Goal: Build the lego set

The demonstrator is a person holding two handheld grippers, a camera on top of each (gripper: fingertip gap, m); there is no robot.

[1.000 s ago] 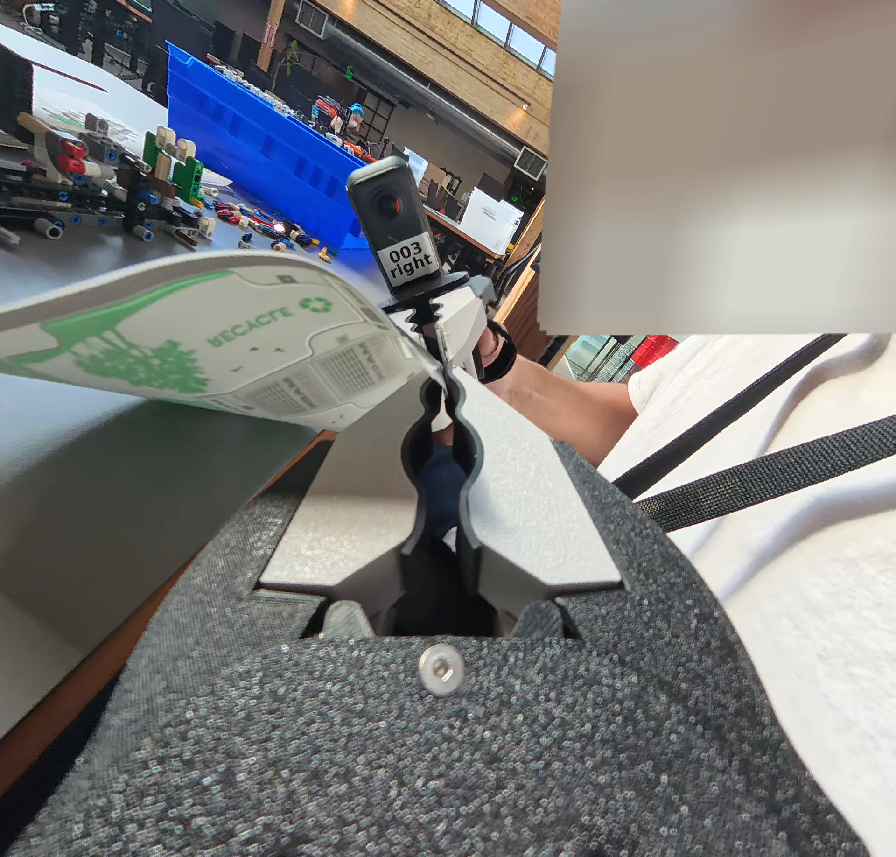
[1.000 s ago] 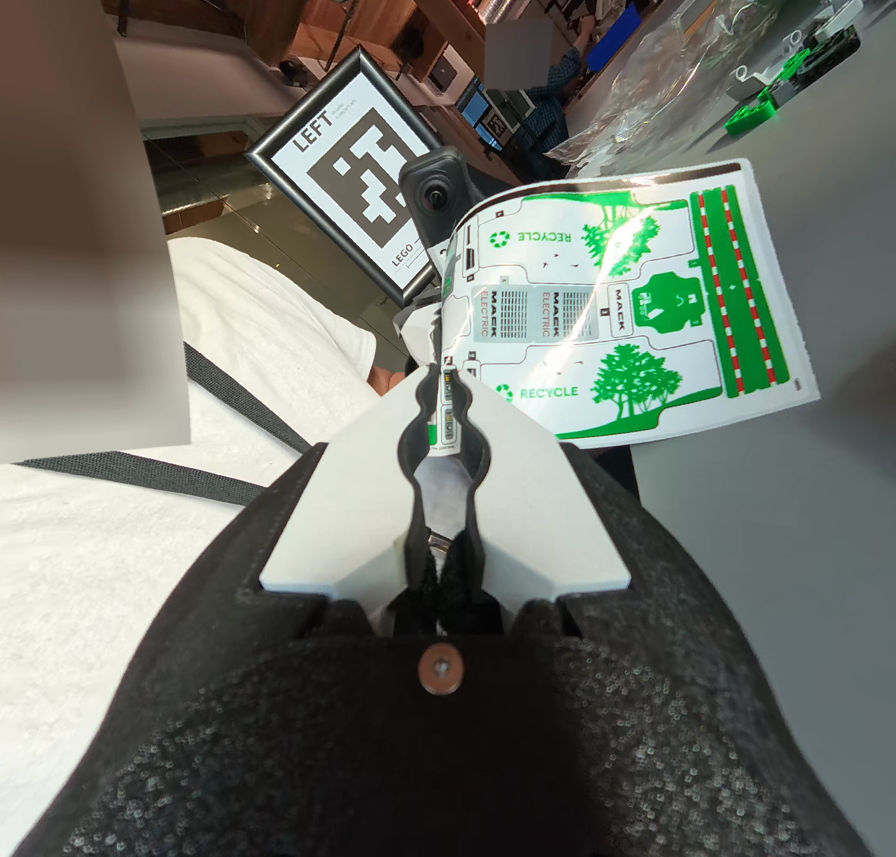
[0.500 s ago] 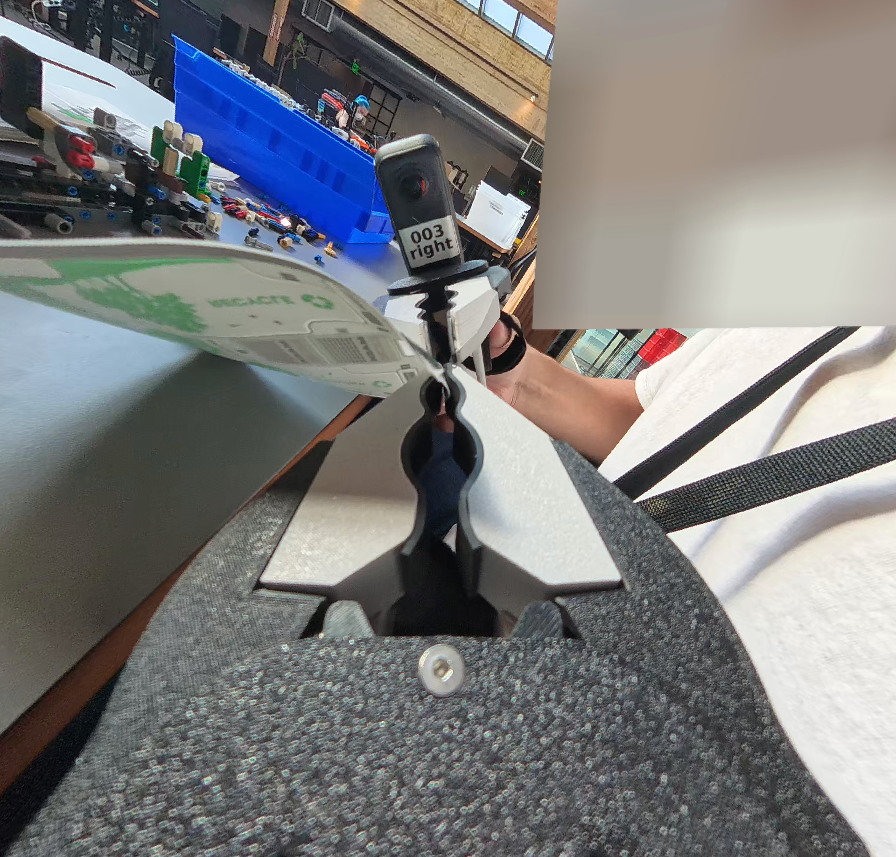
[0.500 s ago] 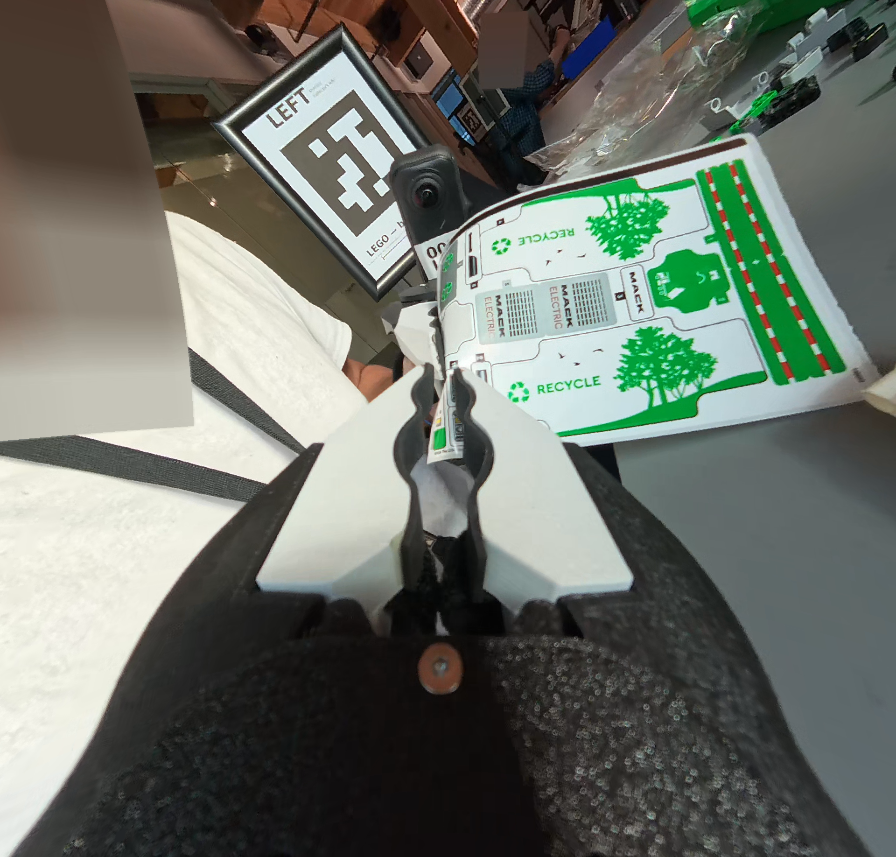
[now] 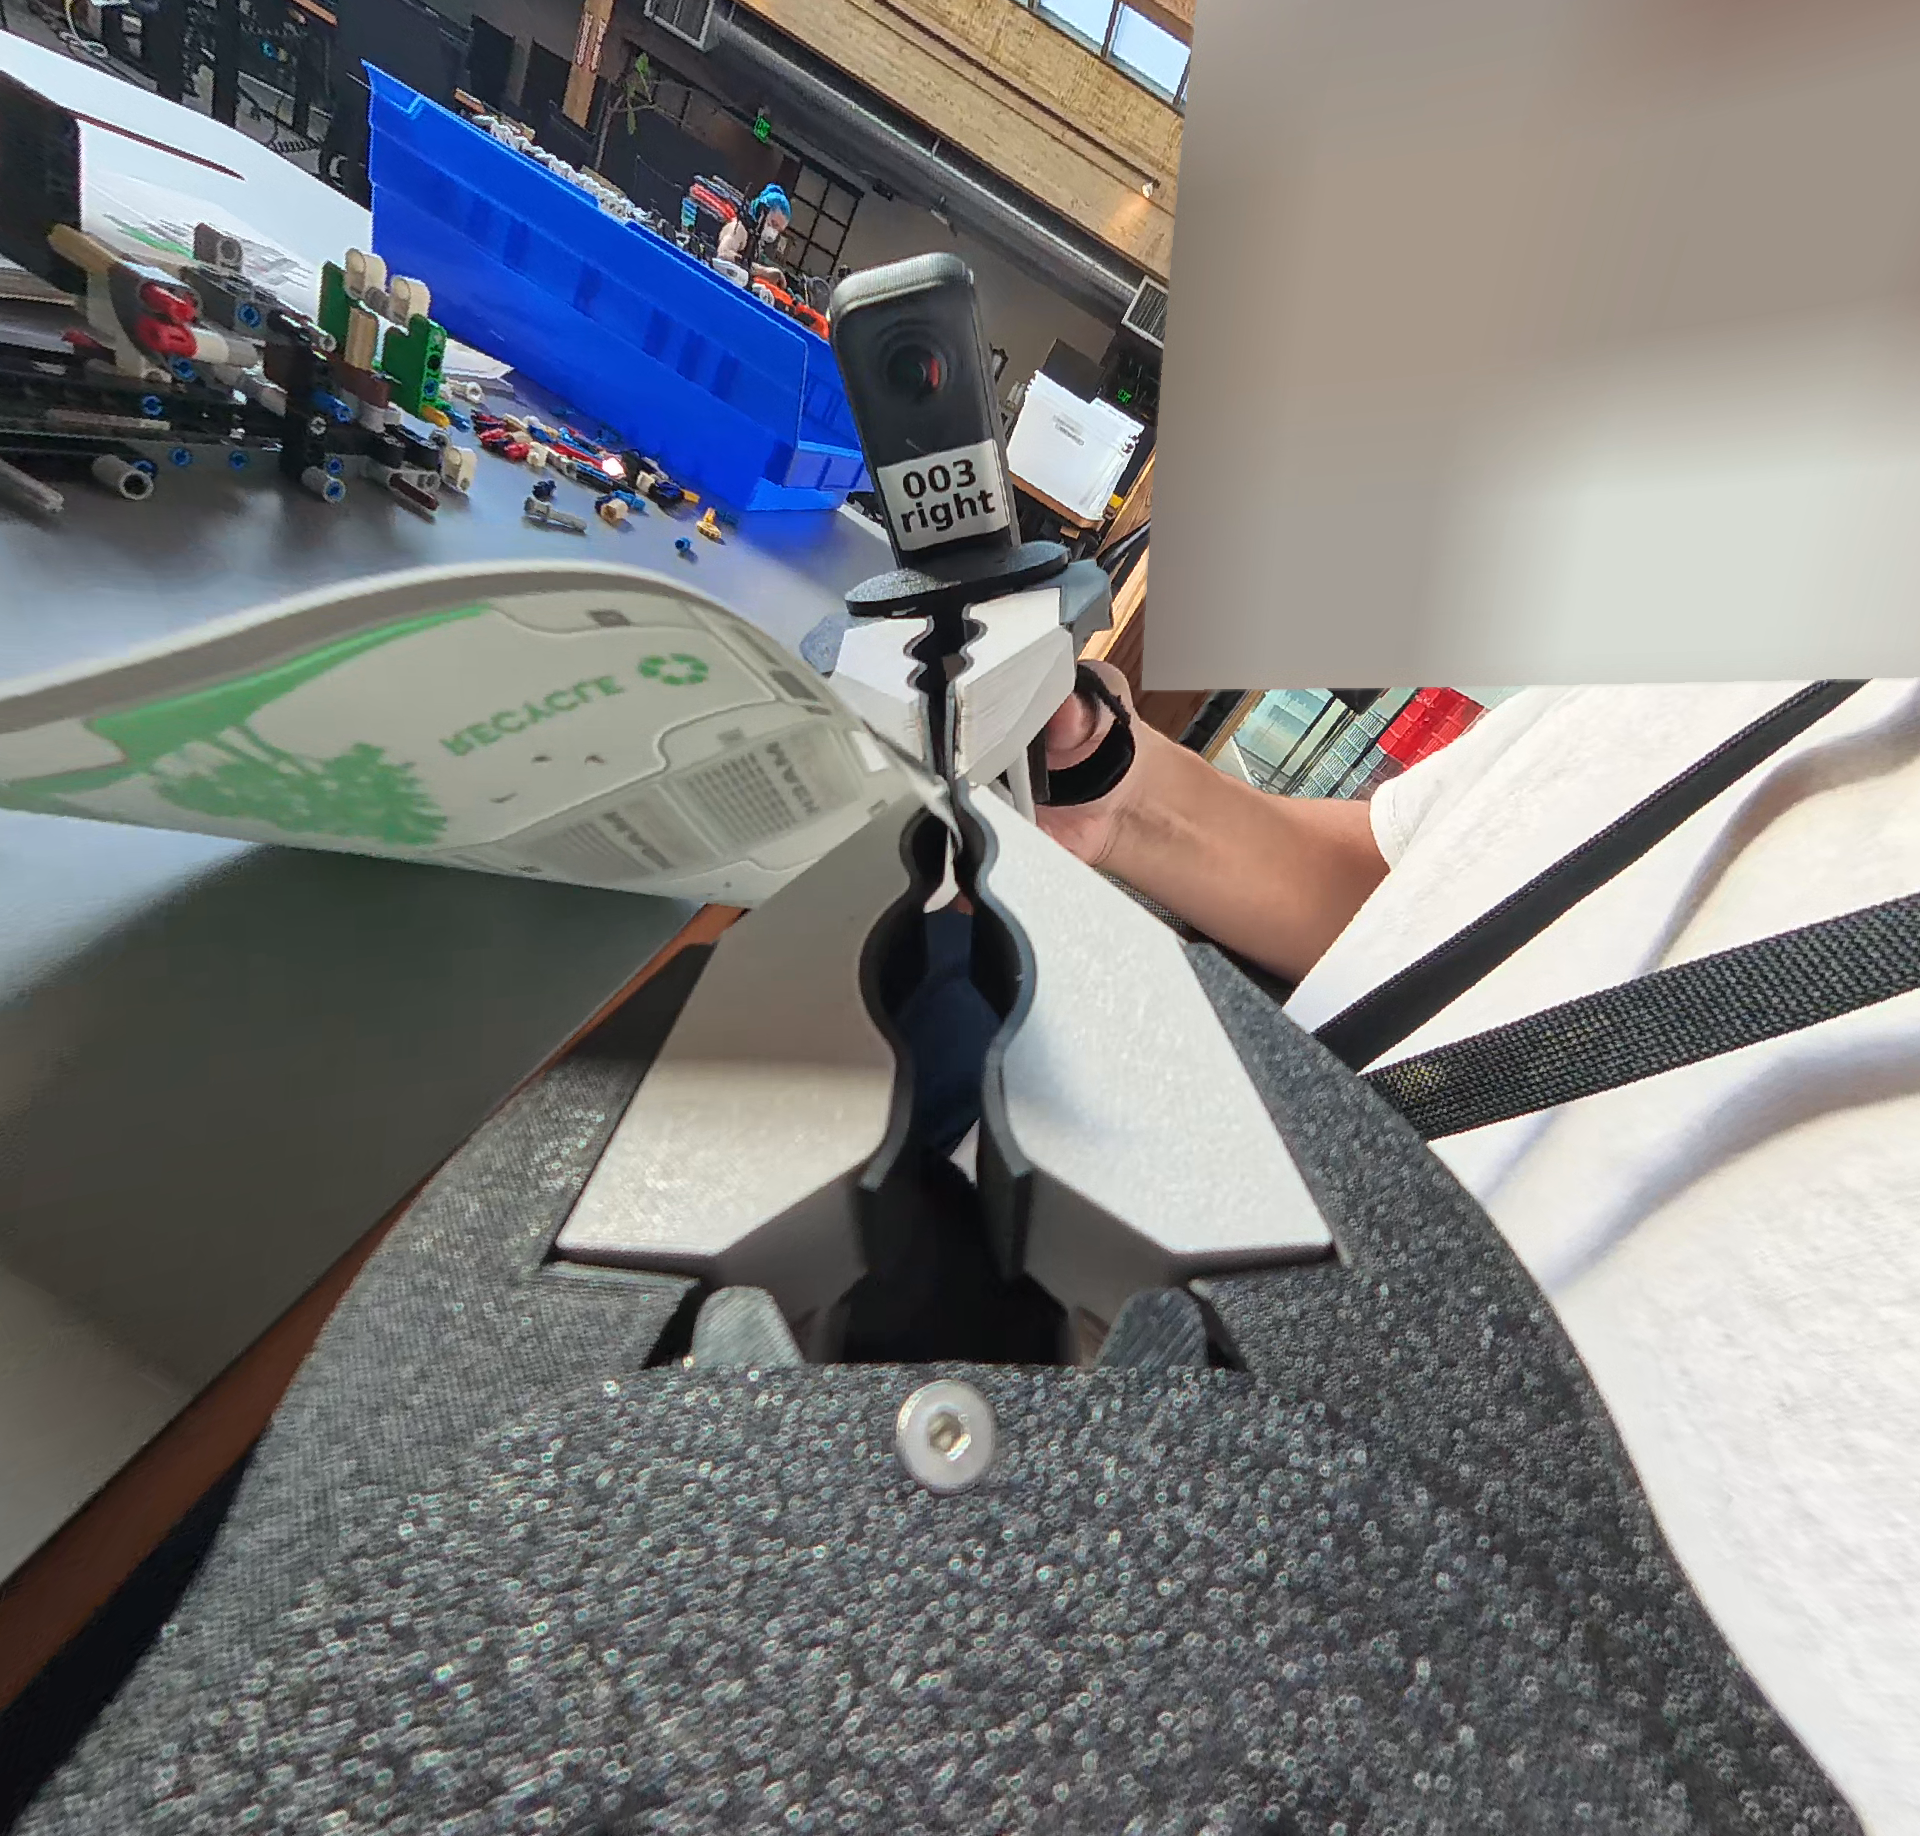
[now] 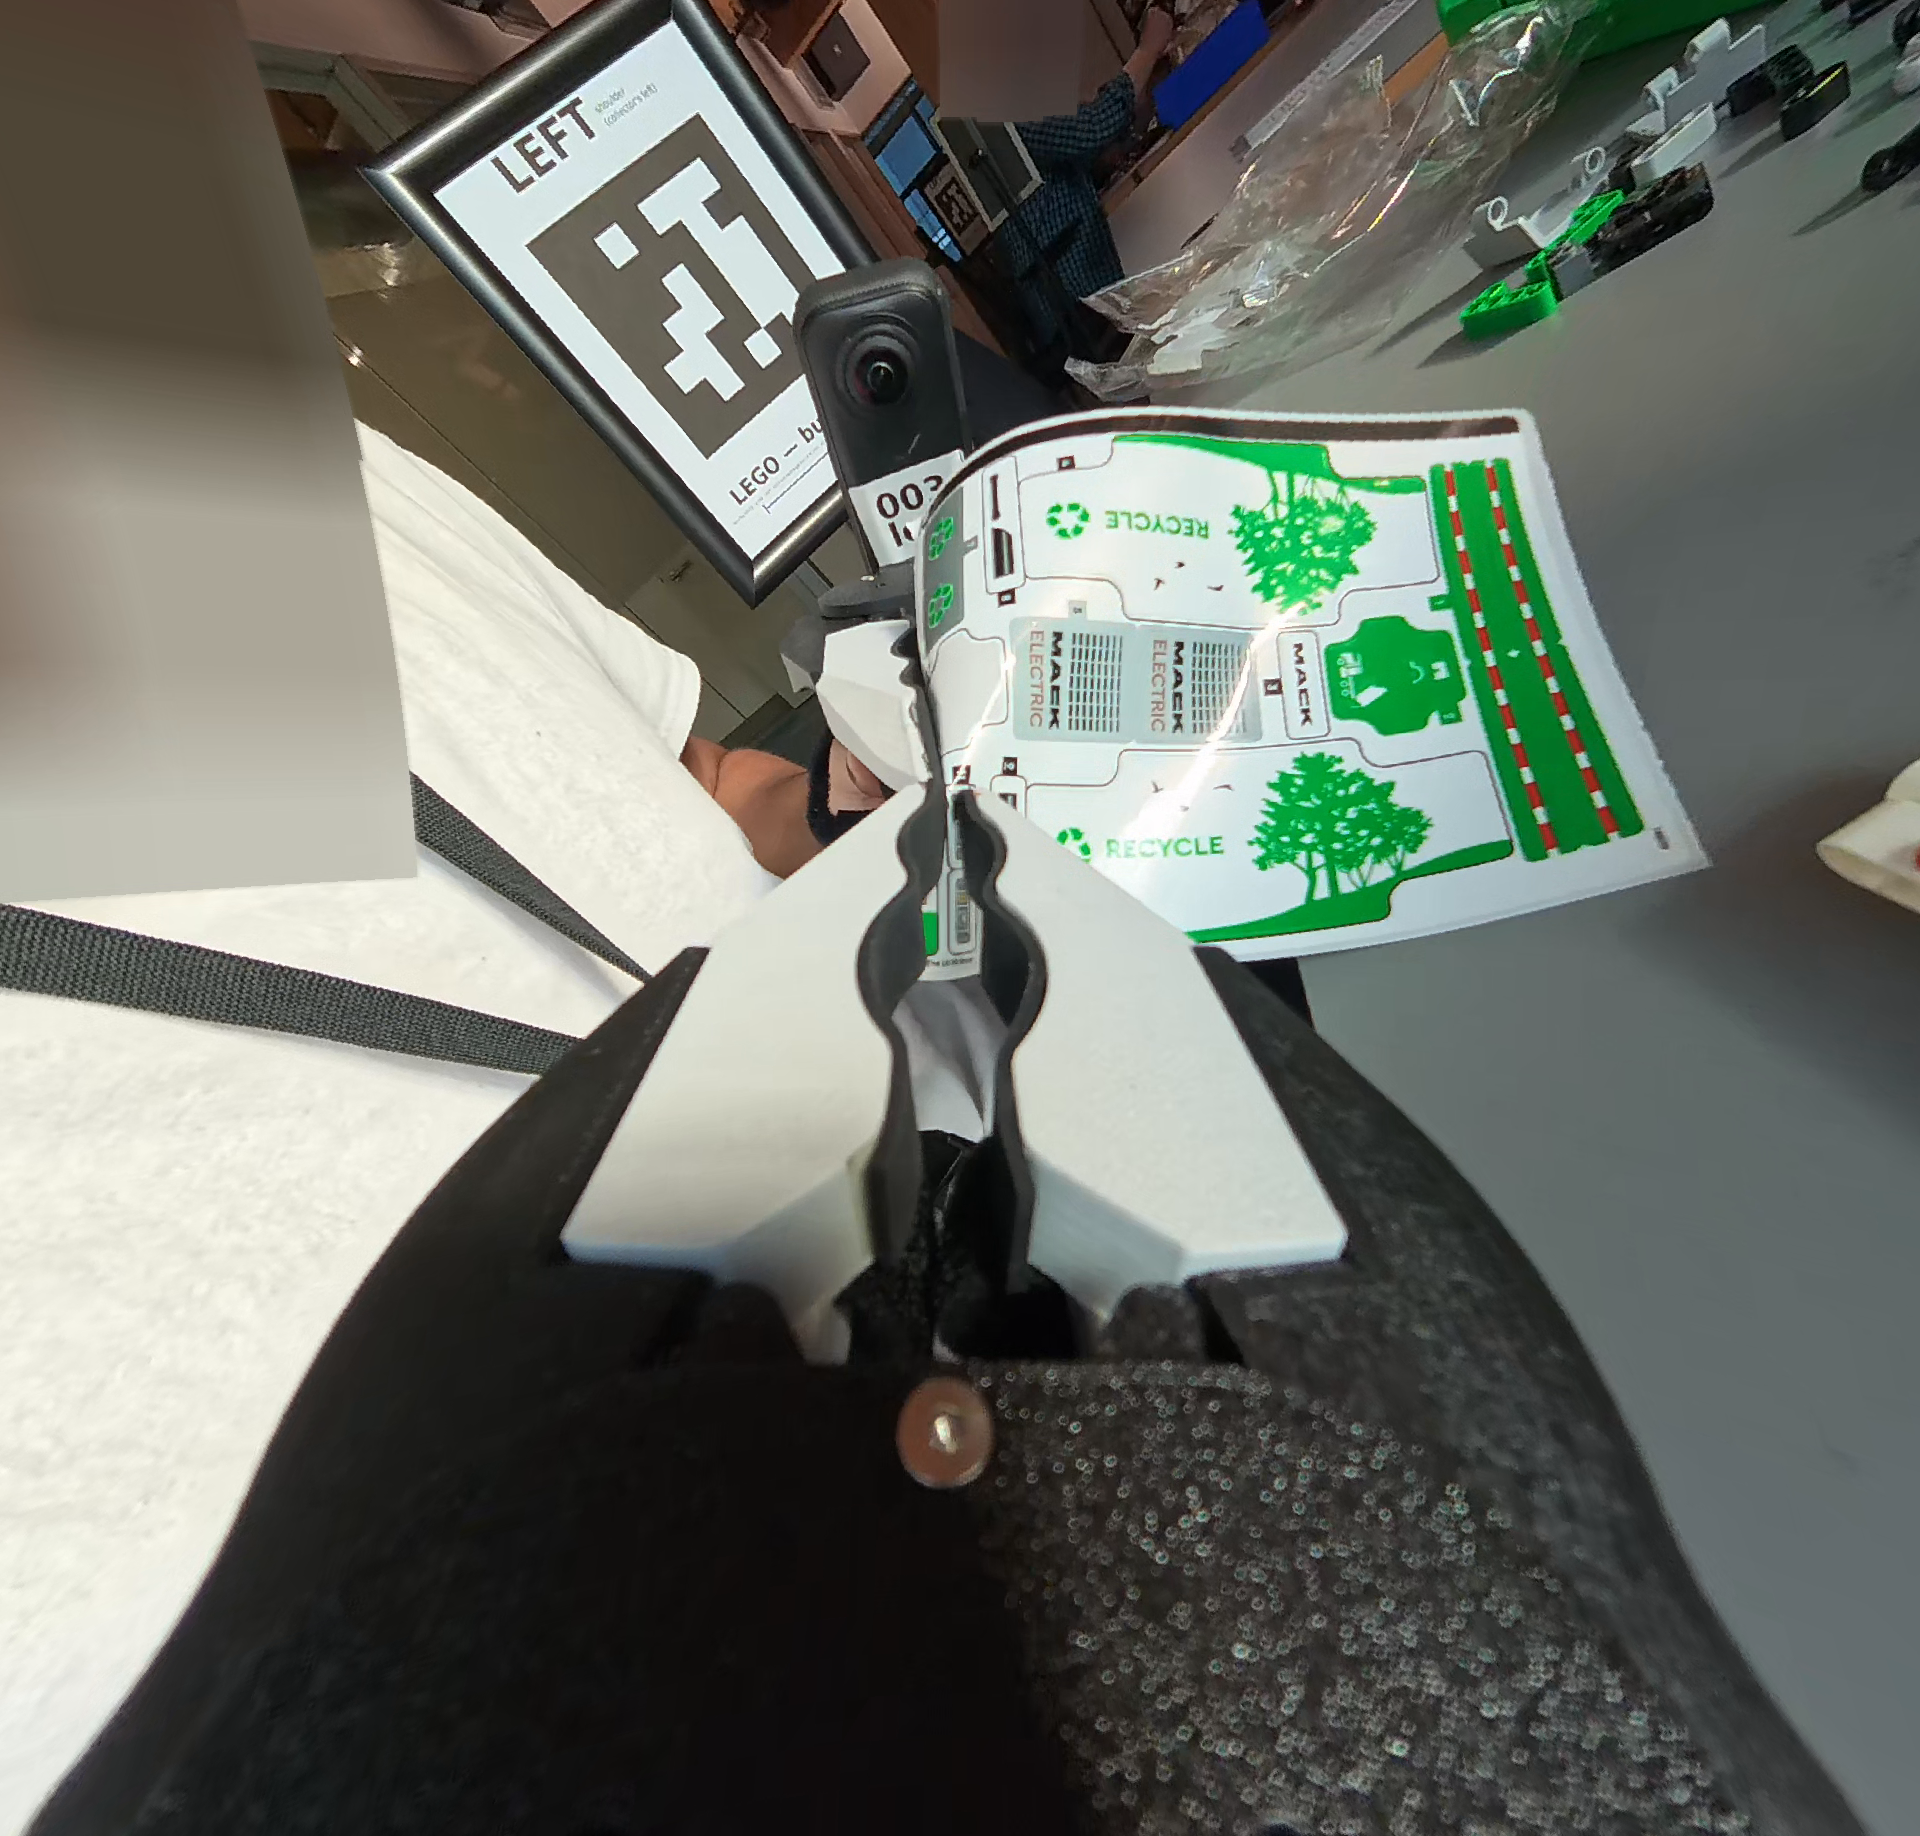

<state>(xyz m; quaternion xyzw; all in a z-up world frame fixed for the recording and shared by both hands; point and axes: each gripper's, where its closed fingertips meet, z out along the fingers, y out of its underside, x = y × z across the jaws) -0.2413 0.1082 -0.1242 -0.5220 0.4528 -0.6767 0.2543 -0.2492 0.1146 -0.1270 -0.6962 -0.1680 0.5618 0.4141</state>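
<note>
Since a second ago the sticker sheet [image 6: 1299, 685] has tipped and bowed a little — its free end swung lower half a second back and has risen again — and the right claw [image 6: 956, 799], which had a sliver of slack around the sheet's edge, is now pinched shut on it. The left claw [image 5: 951, 815] is clamped on the same near edge, as it was a second ago, so both claws grip one short stretch of the glossy white-and-green sheet, tips almost touching each other, with the rest of it cantilevered out over the grey desk [image 6: 1558, 1267] and clear of it.

Two things look risky to me. With the grips so close together, any pull of the hands apart or twist against each other lands on a very short span of paper — a crease or tear at that edge seems the likely result. And only a thin margin sits between the pads, so the slick sheet could slide out of one claw if the free end swings.

Well beyond the sheet lie loose building-brick parts [image 5: 343, 404], a blue bin [image 5: 623, 332] and a crumpled clear bag [image 6: 1299, 259]
</note>
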